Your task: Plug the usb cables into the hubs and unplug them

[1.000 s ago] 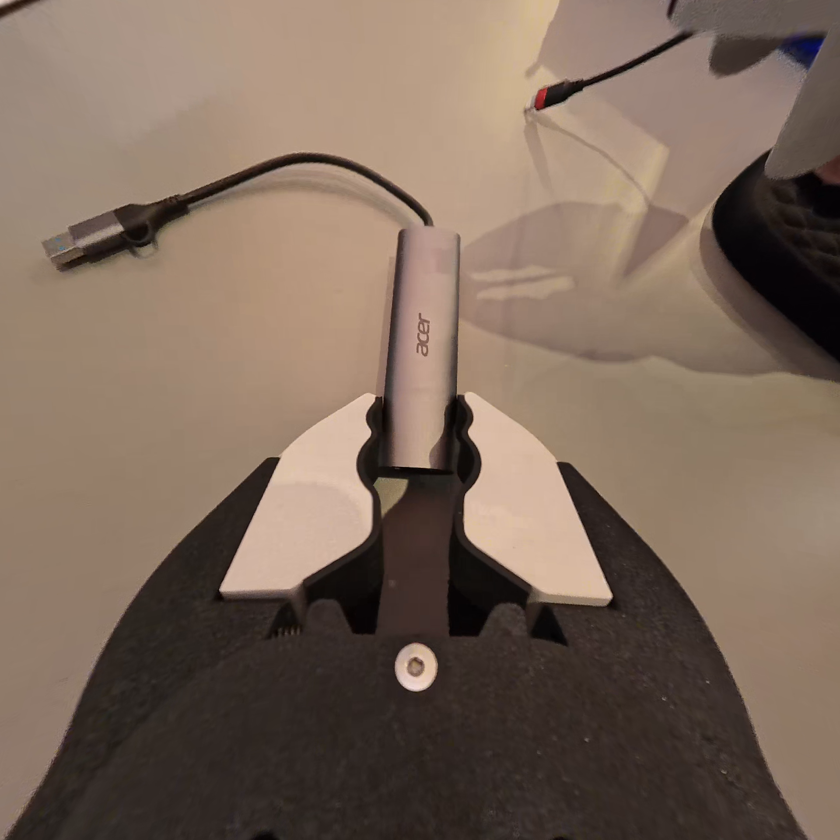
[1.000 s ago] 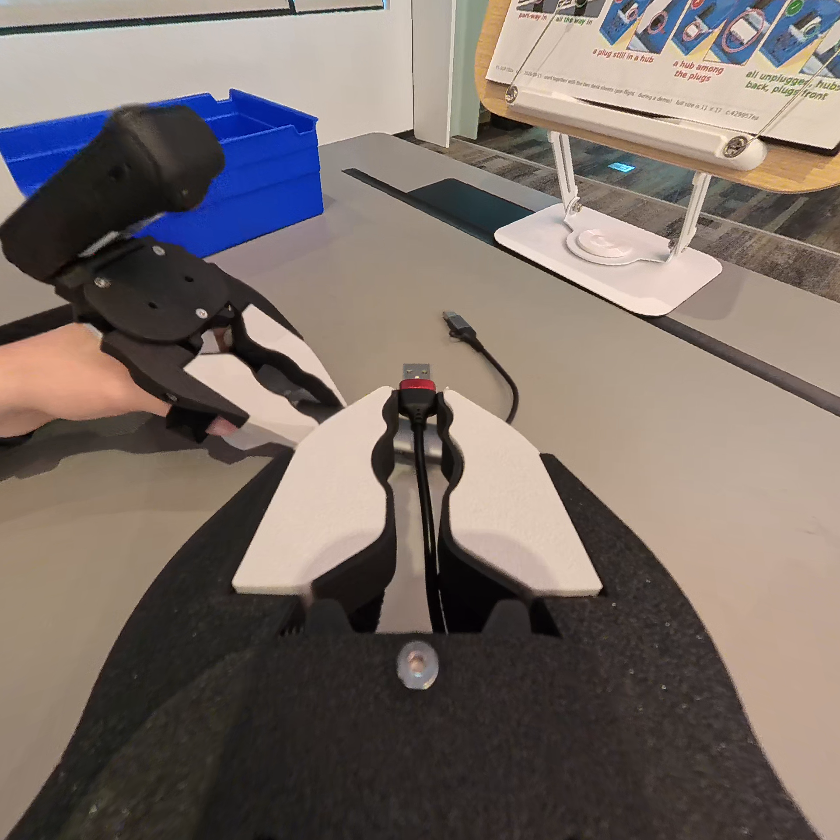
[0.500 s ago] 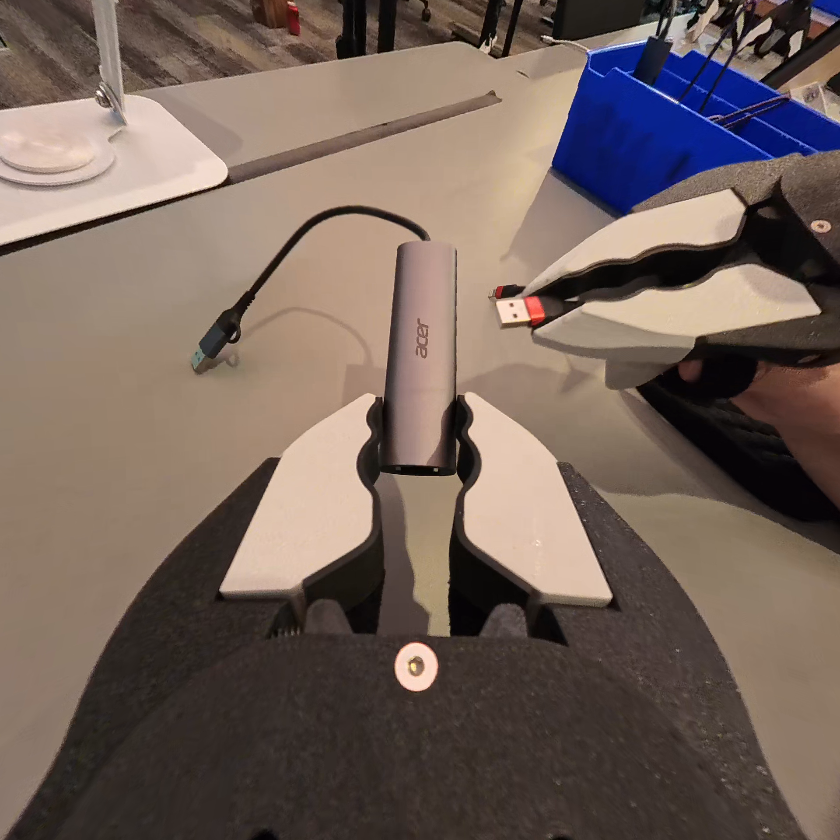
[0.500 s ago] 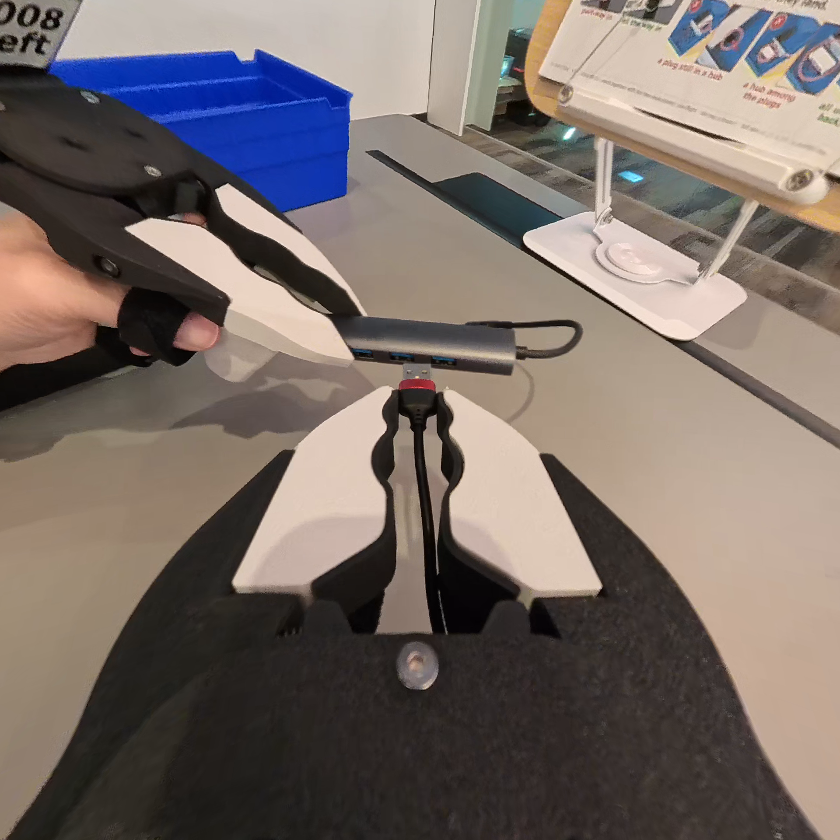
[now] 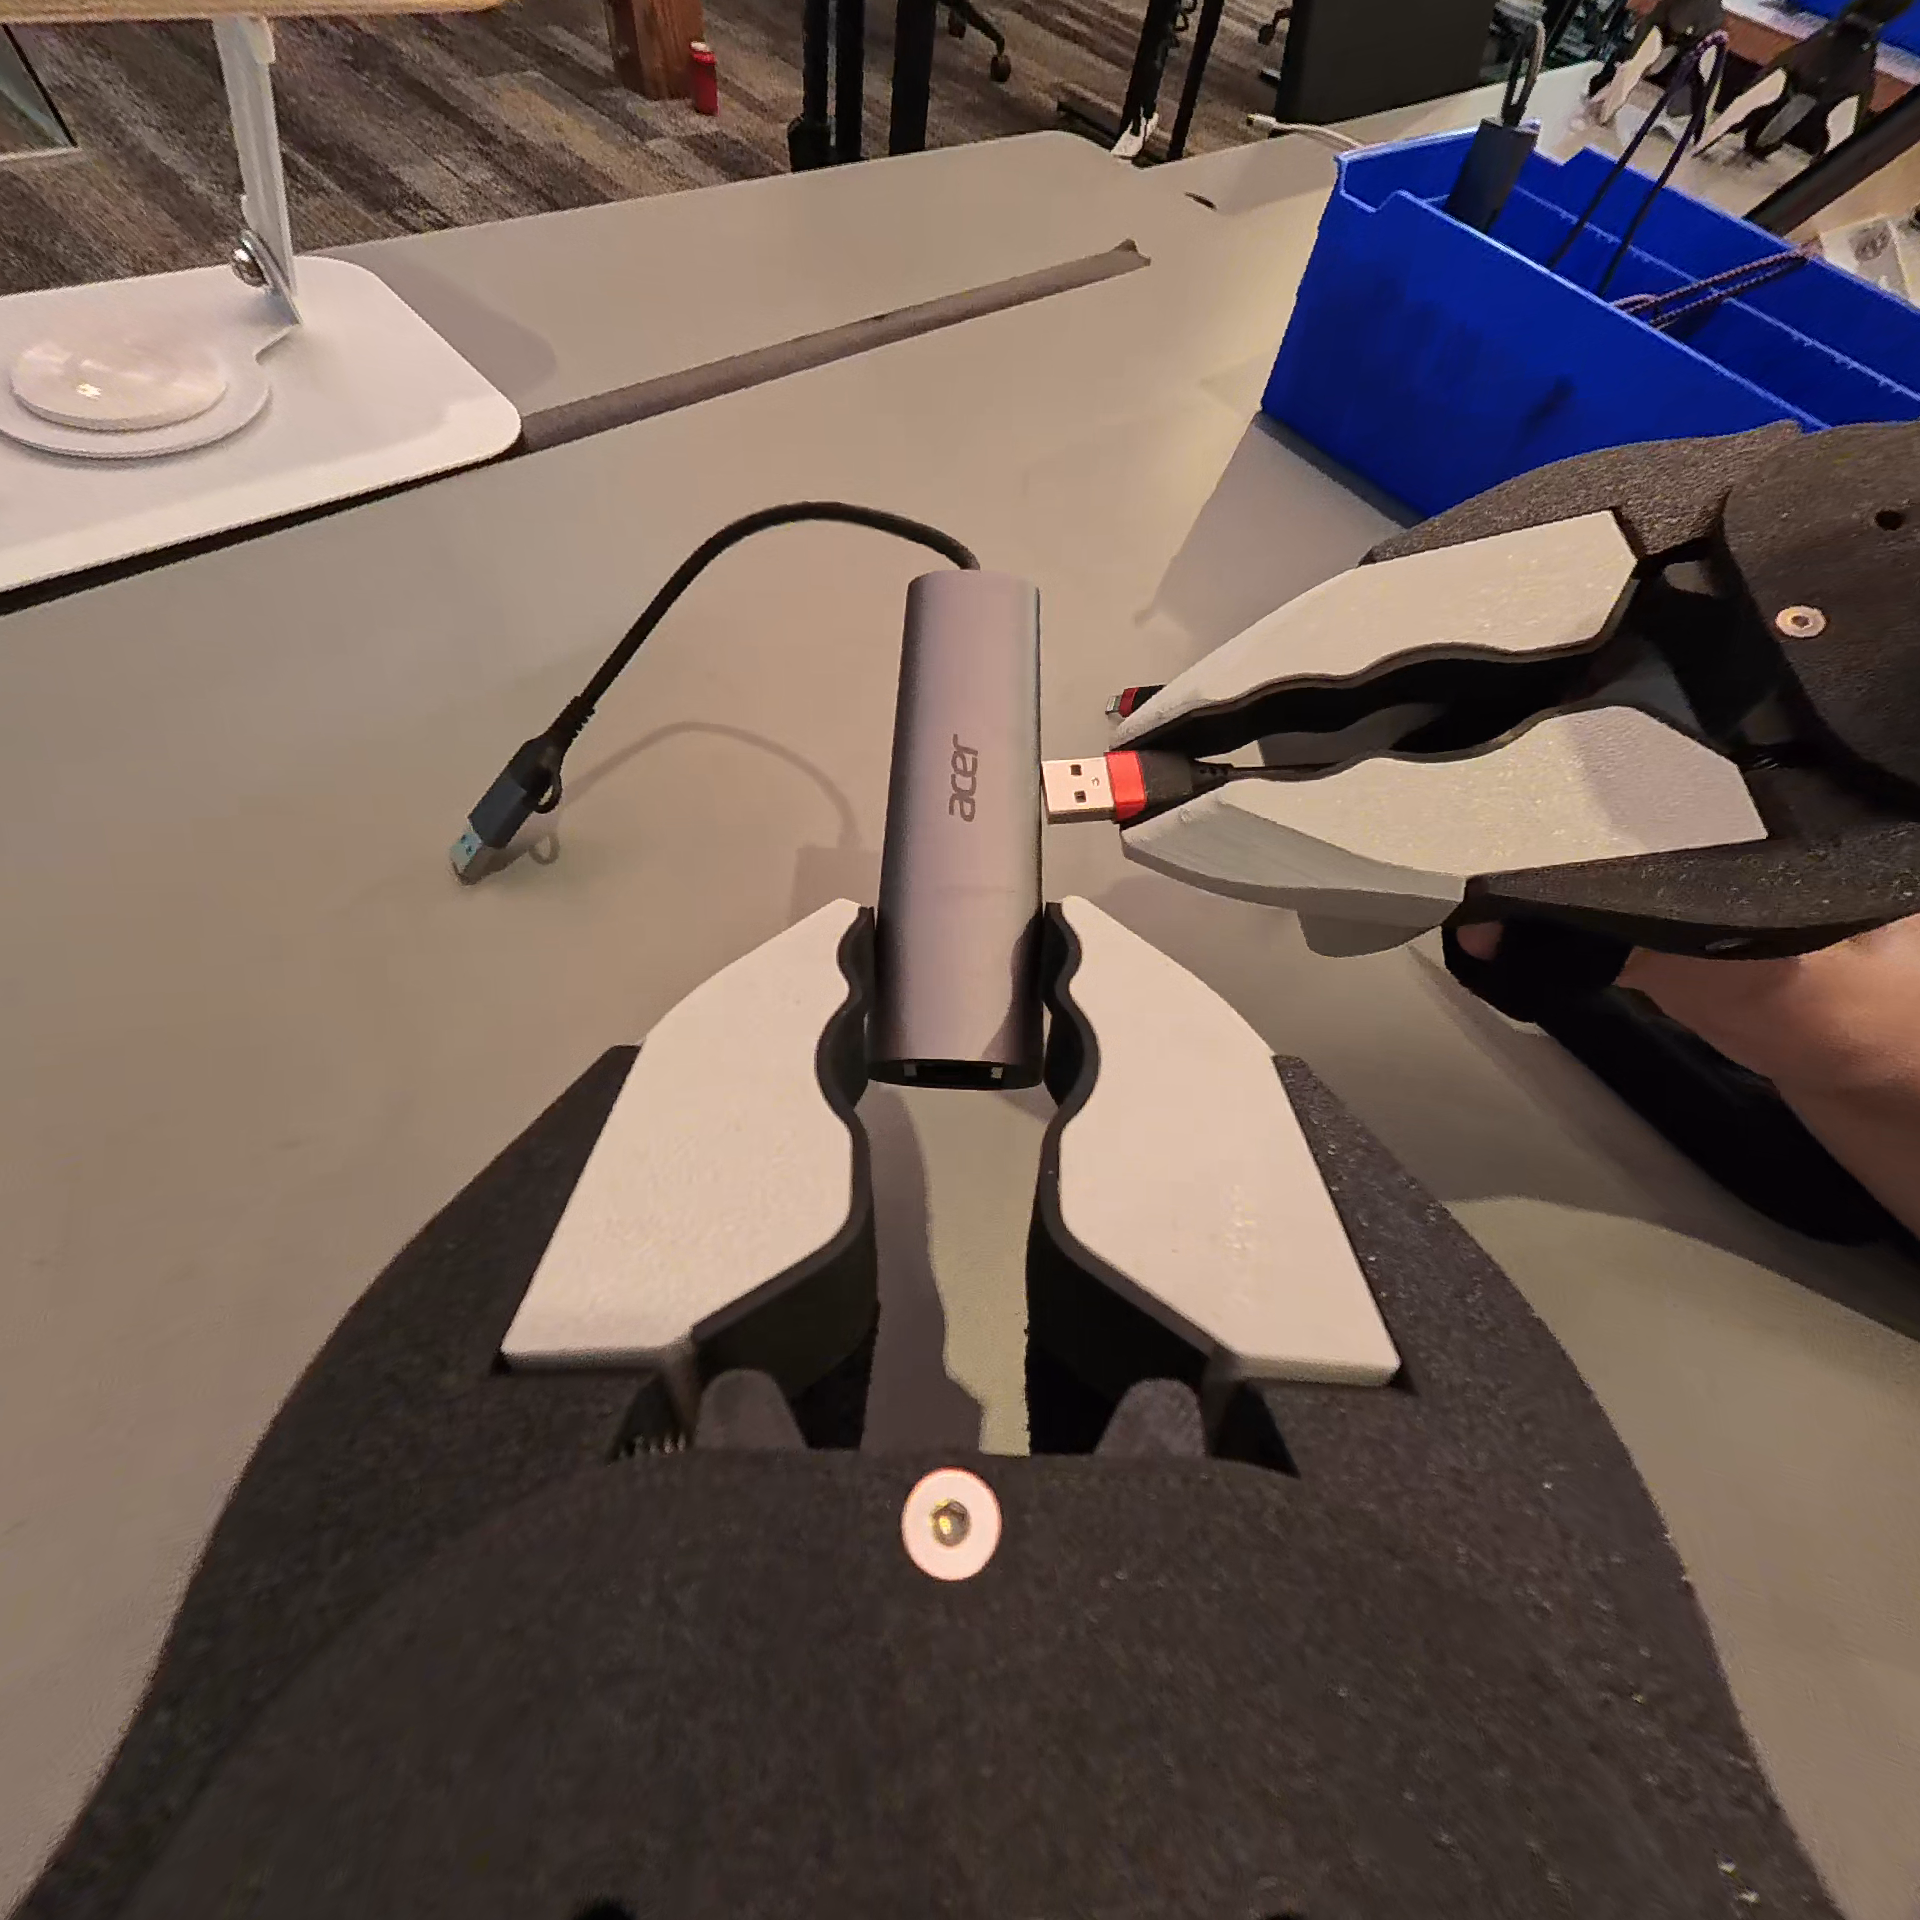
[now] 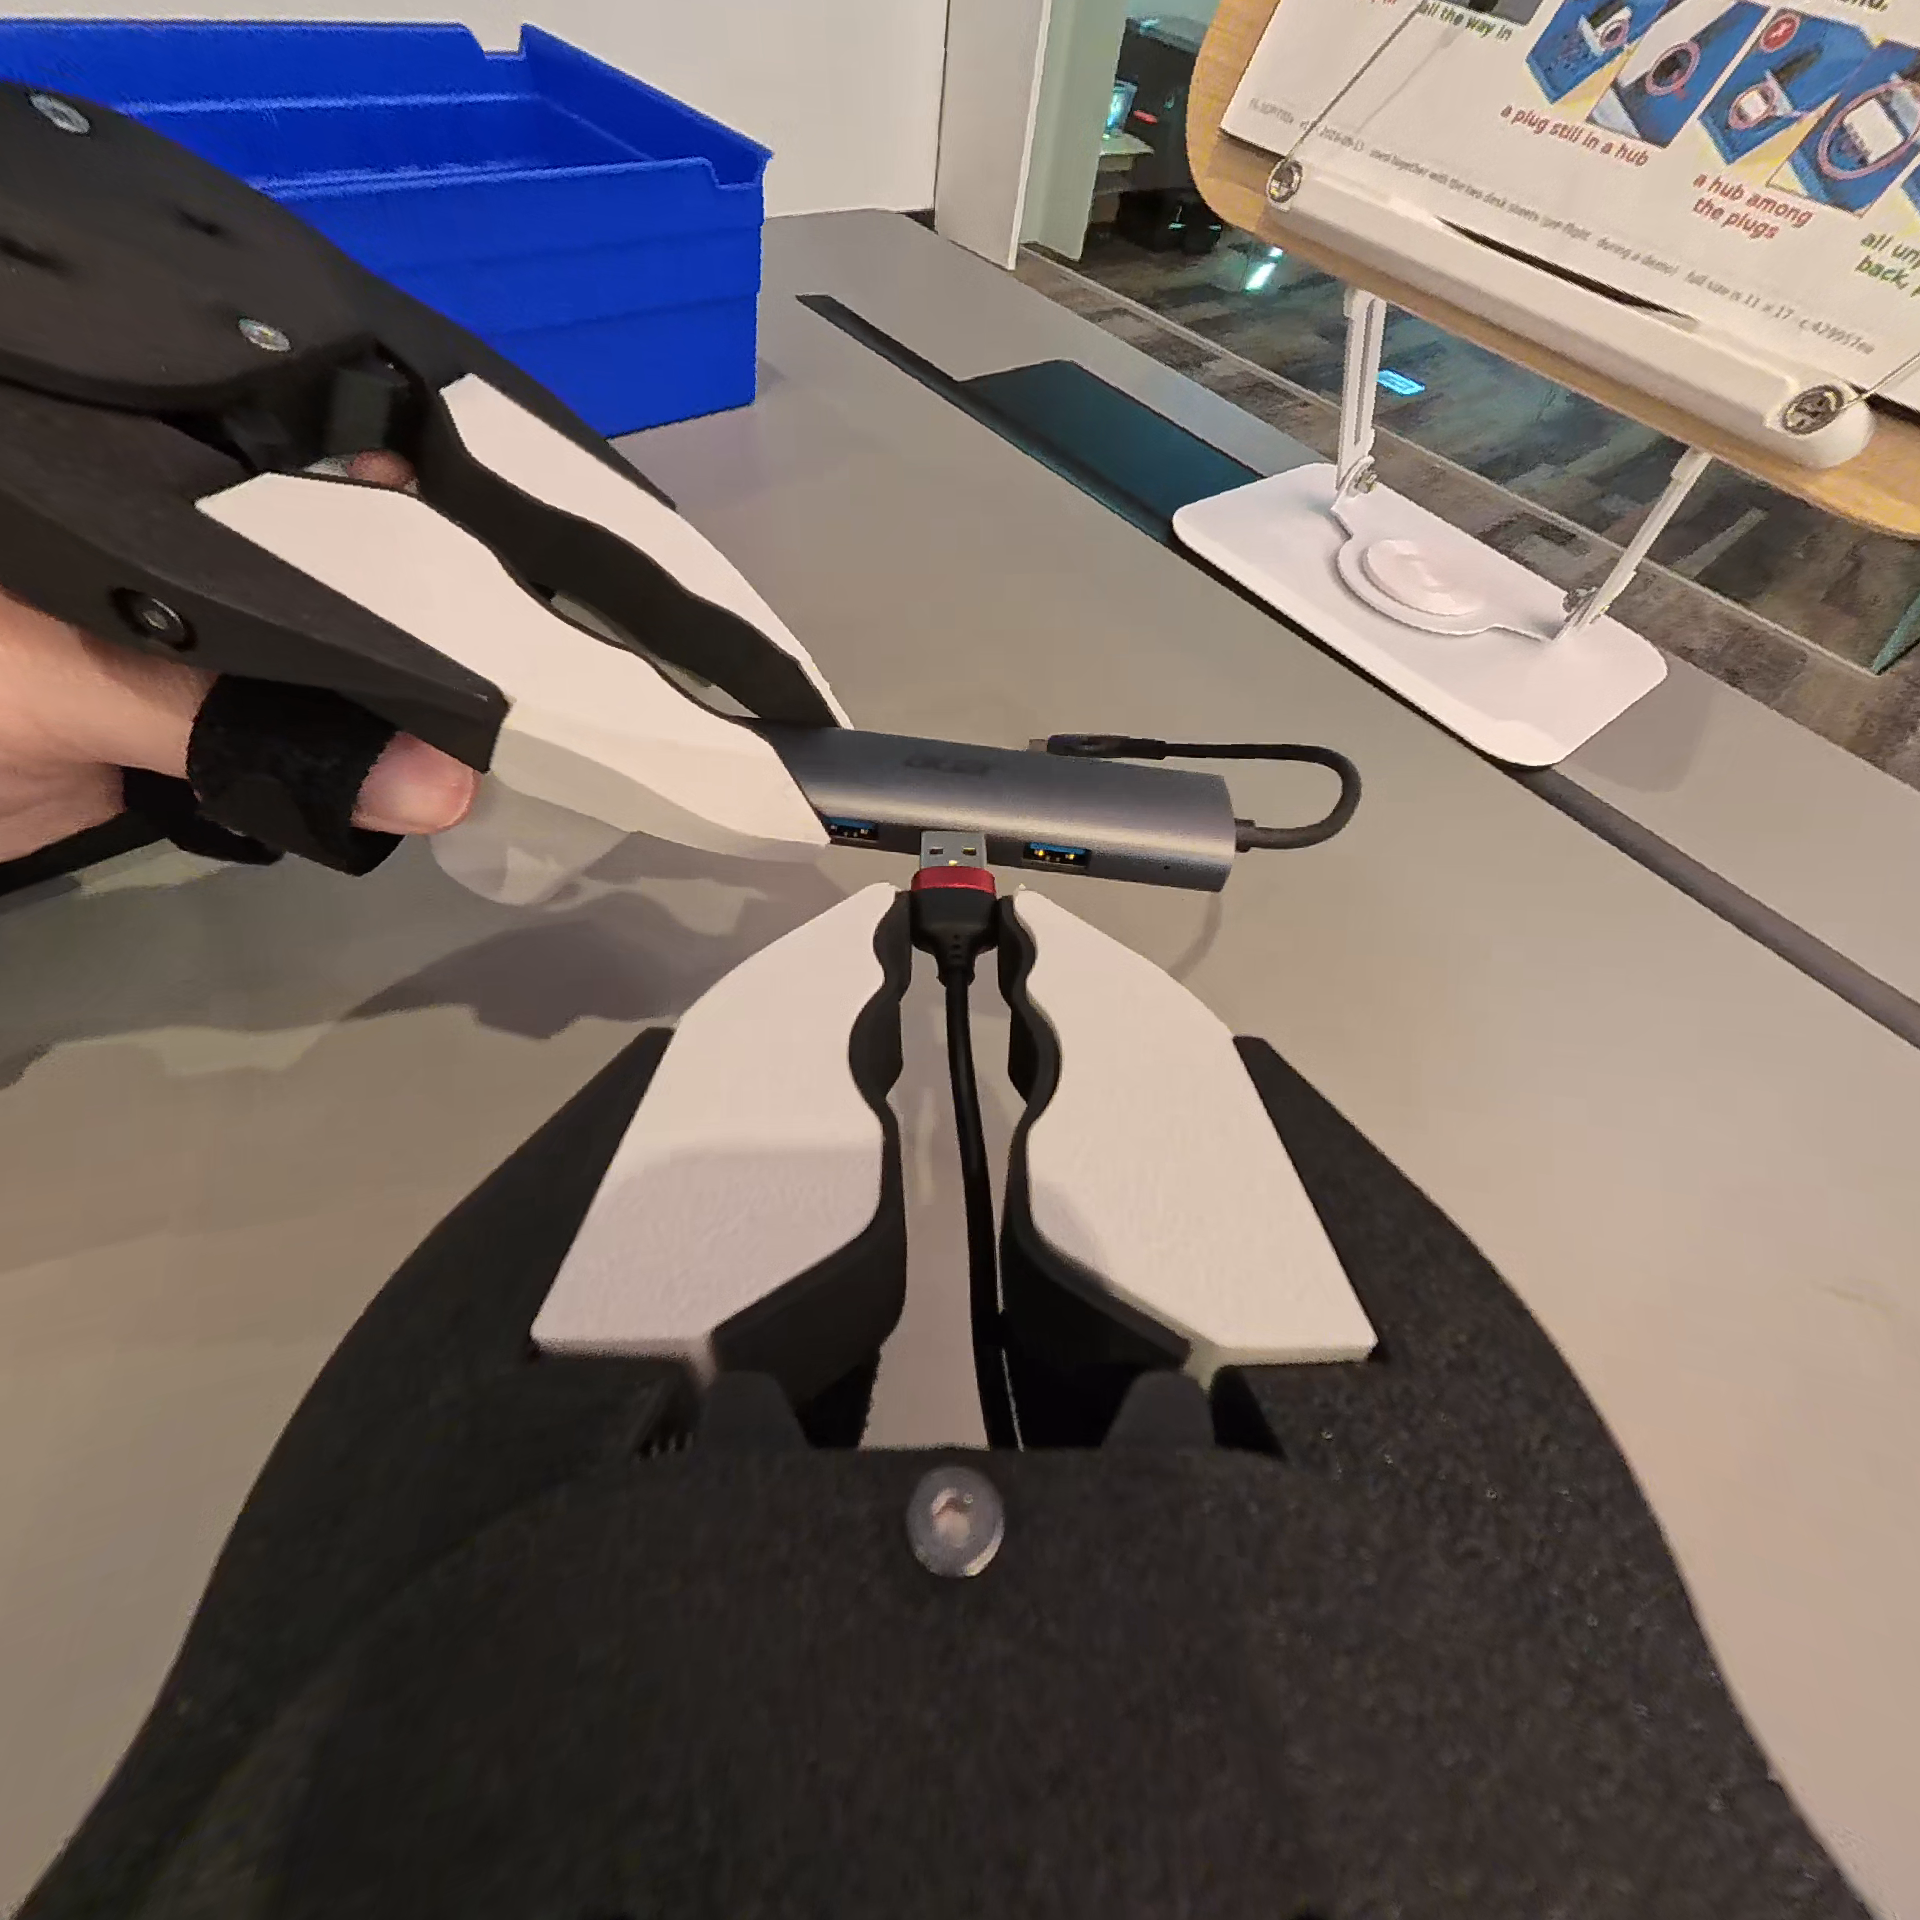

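Slim grey metal USB hub (image 5: 961, 821) clamped at one end in left gripper (image 5: 956, 971) above grey table (image 5: 260, 1039); red-collared black USB cable plug (image 6: 953, 883) pinched in right gripper (image 6: 954, 909), tip at middle port, not seated; insertion and unplugging outstanding.

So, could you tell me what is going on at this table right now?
A person holds a gripper in each hand. The left gripper is shut on a slim grey metal USB hub, held above the grey table. The right gripper is shut on a black cable's red-collared USB plug, whose tip sits right at the hub's side ports, not yet inserted.
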